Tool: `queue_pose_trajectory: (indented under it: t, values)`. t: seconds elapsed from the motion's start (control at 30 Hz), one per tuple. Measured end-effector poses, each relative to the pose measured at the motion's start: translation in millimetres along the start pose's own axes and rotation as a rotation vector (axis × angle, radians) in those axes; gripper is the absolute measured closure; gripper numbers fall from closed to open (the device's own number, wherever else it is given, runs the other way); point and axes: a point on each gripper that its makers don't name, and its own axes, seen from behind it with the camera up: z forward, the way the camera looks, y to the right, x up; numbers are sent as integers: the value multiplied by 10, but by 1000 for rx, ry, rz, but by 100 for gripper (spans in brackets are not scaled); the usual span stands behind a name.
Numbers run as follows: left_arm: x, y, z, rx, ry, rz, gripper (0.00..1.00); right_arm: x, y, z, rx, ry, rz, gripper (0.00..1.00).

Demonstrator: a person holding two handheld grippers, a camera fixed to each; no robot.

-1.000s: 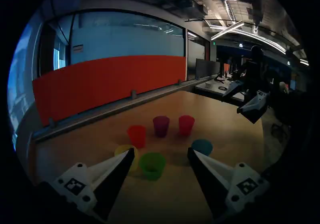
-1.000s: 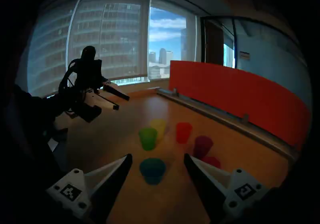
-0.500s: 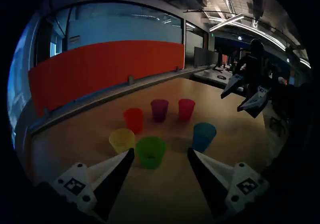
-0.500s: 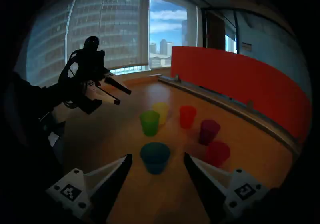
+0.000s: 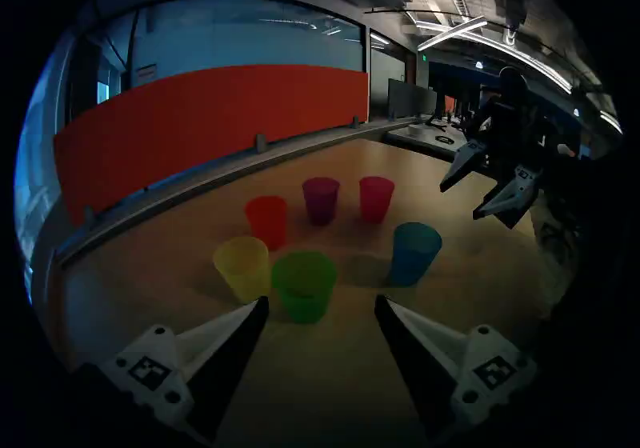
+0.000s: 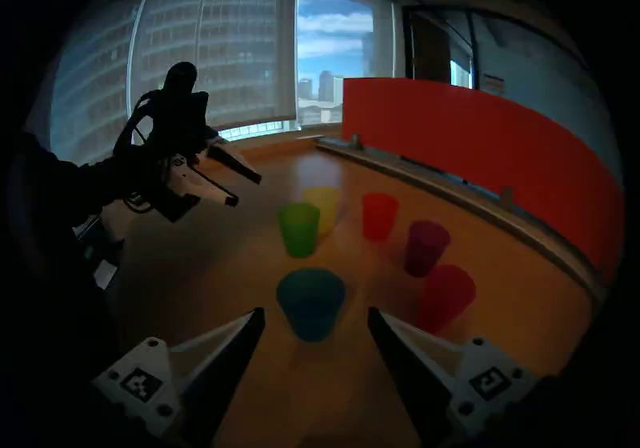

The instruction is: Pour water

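Several plastic cups stand in a ring on a wooden table. In the left gripper view a green cup sits just ahead of my open left gripper, with a yellow cup, a red cup, a purple cup, a pink-red cup and a blue cup around it. My right gripper hovers open at the far right. In the right gripper view the blue cup stands just ahead of my open right gripper. The green cup is farther off, and the left gripper is beyond at left.
A red divider panel runs along the table's far edge. Large windows stand behind the left gripper. More desks and ceiling lights lie beyond. A person's dark sleeve holds the left gripper.
Both grippers have come down and closer to the cups, which now look larger and nearer. The jaws stayed open and nothing was grasped.
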Motion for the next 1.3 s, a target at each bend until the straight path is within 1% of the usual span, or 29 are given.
queue_pose_trajectory:
  t: [0.3, 0.6, 0.8, 1.0, 1.3]
  values:
    - [-46, -59, 41, 15, 1, -13, 1, -164, -18, 278, 19, -25, -1, 0]
    - [-74, -77, 69, 14, -4, -14, 1, -309, -18, 575, 32, -53, -11, 0]
    - [-92, -89, 61, 16, -4, -21, 2, -328, -11, 740, 39, -63, -25, 0]
    - [-121, -111, 42, 21, -8, -21, 1, -315, -11, 892, 46, -61, -22, 0]
    - [-137, -120, 21, 22, -9, -23, 2, -275, -30, 1037, 59, -54, -18, 1]
